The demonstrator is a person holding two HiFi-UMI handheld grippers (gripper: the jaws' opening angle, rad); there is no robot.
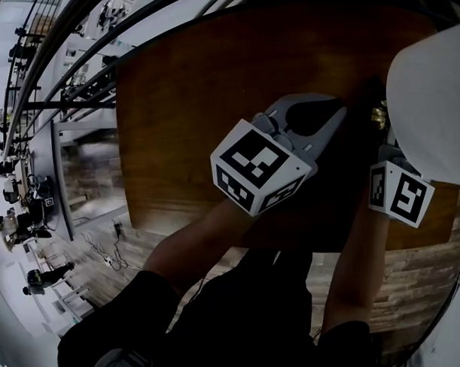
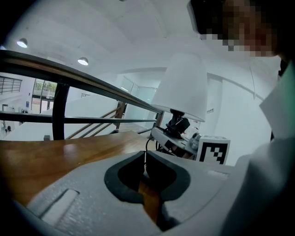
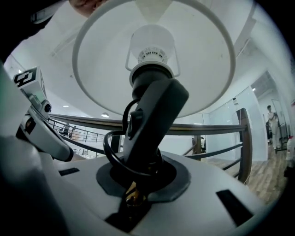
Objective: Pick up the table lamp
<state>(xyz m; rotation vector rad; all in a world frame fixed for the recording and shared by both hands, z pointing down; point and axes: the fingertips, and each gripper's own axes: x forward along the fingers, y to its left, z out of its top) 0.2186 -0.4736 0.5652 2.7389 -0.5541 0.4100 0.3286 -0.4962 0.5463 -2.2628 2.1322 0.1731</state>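
The lamp (image 2: 180, 87) is at the right side of the brown counter (image 1: 188, 102), its white shade (image 1: 436, 96) spreading above the right tongs (image 3: 138, 173). Those tongs are clenched on the lamp's black stem (image 3: 152, 110) — it rises straight out from between them toward the shade. The left tongs (image 2: 145, 156) are pressed together on nothing, low over the counter — near the lamp's left side, apart from it.
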